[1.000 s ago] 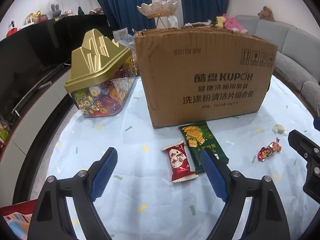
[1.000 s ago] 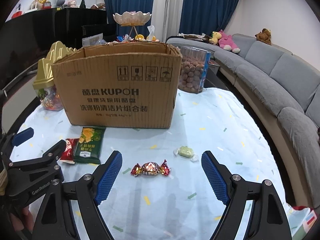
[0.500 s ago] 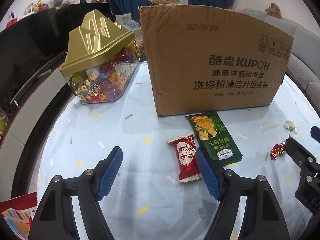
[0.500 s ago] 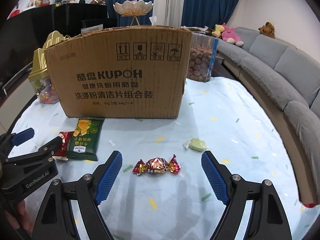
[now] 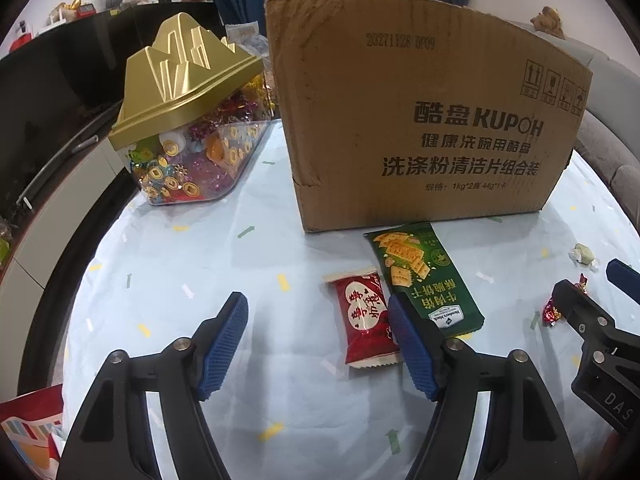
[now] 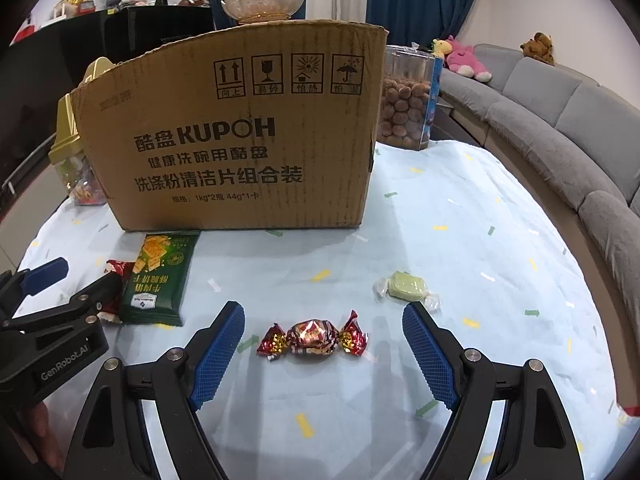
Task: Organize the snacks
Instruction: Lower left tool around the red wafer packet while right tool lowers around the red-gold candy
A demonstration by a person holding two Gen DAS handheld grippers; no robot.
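Observation:
A red snack packet (image 5: 363, 322) lies flat on the pale blue tablecloth, beside a green cracker packet (image 5: 426, 276). My left gripper (image 5: 318, 346) hangs just above the cloth with its jaws closing; the right fingertip covers the red packet's edge, and the pads do not press on it. A red-and-gold wrapped candy (image 6: 312, 338) lies between the spread fingers of my right gripper (image 6: 323, 350), which stands open and apart from it. A pale green candy (image 6: 406, 285) rests just beyond the right finger. The brown cardboard box (image 6: 236, 144) stands upright behind the snacks.
A clear candy tub with a gold lid (image 5: 188, 120) stands left of the box. A clear jar of brown balls (image 6: 406, 108) stands behind its right corner. A grey sofa (image 6: 560, 128) curves along the right. A red bag corner (image 5: 28, 428) shows at the lower left.
Both grippers have sunk toward the table and closer to the snacks. The left jaws have narrowed, its right finger now at the red packet. The right jaws kept their width around the candy.

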